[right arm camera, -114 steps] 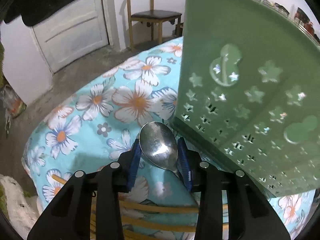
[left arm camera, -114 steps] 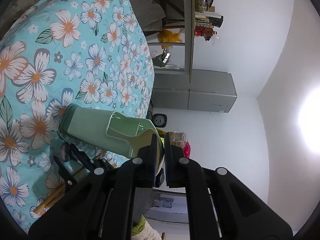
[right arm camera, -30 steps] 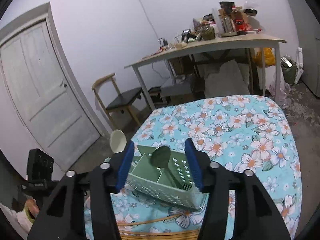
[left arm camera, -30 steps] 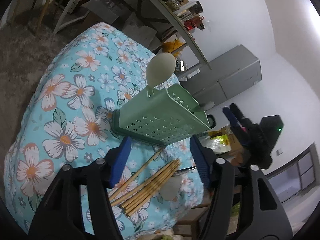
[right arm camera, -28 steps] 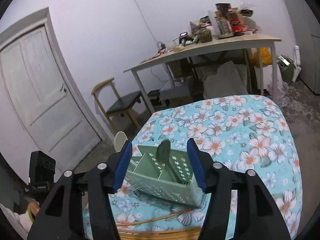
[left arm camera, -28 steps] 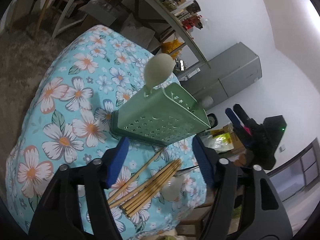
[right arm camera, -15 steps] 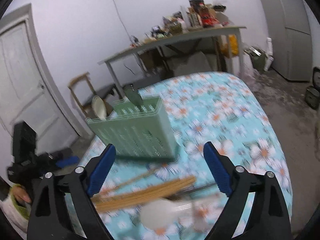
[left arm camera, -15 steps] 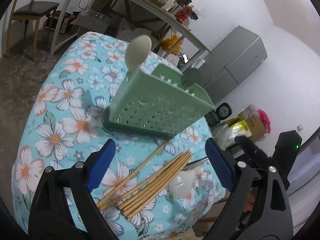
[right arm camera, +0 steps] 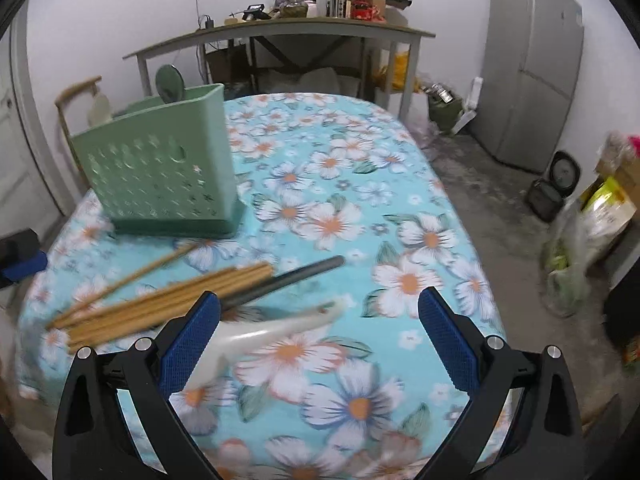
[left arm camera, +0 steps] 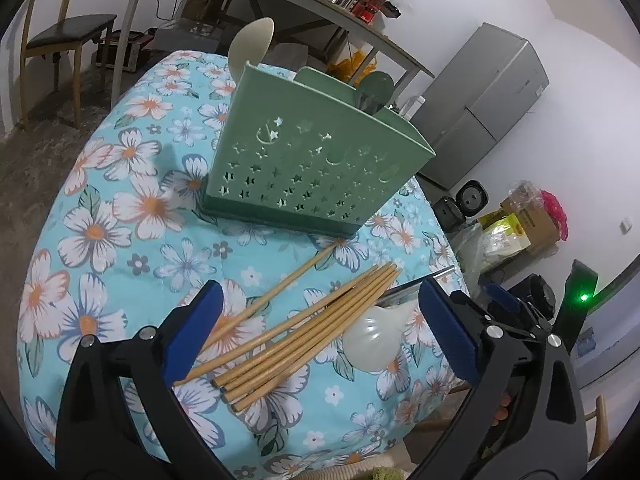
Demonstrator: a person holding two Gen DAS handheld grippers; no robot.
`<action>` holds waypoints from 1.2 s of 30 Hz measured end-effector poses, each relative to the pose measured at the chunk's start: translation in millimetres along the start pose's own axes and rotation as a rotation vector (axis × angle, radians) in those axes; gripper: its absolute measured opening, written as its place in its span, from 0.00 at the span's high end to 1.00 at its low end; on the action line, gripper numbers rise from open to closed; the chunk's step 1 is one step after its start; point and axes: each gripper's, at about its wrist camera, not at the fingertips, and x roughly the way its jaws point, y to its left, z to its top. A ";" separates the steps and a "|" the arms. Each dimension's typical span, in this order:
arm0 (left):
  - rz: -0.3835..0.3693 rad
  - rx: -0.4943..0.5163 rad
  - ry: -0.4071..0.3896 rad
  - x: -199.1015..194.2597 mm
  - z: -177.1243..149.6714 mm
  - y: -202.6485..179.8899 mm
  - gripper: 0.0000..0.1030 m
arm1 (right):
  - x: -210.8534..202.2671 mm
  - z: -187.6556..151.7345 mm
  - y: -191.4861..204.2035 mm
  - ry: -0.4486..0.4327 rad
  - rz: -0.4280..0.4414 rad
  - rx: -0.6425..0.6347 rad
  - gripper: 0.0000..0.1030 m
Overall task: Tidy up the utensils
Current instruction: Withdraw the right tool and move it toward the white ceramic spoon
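Observation:
A green utensil holder (left arm camera: 316,160) (right arm camera: 160,176) stands upright on the floral tablecloth (left arm camera: 120,240). A cream spoon (left arm camera: 252,44) (right arm camera: 98,110) and a dark metal spoon (left arm camera: 376,88) (right arm camera: 170,78) stick out of it. In front of it lie bamboo chopsticks (left arm camera: 304,332) (right arm camera: 160,300), a white plastic spoon (left arm camera: 376,340) (right arm camera: 272,328) and a dark-handled utensil (right arm camera: 288,276). My left gripper (left arm camera: 320,328) hovers above the chopsticks, jaws opening, gripping nothing. My right gripper (right arm camera: 320,336) hangs over the white spoon's handle, jaws opening, also gripping nothing.
A cluttered long table (right arm camera: 280,28) stands behind the round table, with a wooden chair (left arm camera: 60,40) to its left and a grey fridge (right arm camera: 532,64) at the right. Bags and boxes (right arm camera: 592,216) and a rice cooker (right arm camera: 560,172) sit on the floor beyond the cloth's right edge.
Both grippers held spoons earlier; those spoons now stand in the holder. Over the last second both jaws spread much wider and both hands drew back and sank toward the chopsticks.

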 end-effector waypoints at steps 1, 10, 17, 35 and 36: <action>-0.004 -0.005 0.003 0.7 -0.2 0.2 0.08 | -1.1 -1.1 -0.5 -0.005 -0.019 -0.013 0.06; -0.012 -0.005 -0.016 1.6 0.3 -0.8 0.08 | -10.5 -2.3 -5.4 -0.044 -0.083 -0.038 0.06; 0.000 0.095 -0.065 -3.7 -0.5 -11.0 0.08 | -18.6 1.6 -7.9 -0.079 -0.031 -0.007 0.06; -0.014 0.361 0.033 14.8 -30.8 -33.6 0.08 | -18.0 -2.2 -27.3 -0.057 0.178 0.167 0.06; -0.013 0.376 0.039 16.2 -33.5 -35.3 0.08 | -17.1 -2.9 -30.0 -0.049 0.194 0.179 0.06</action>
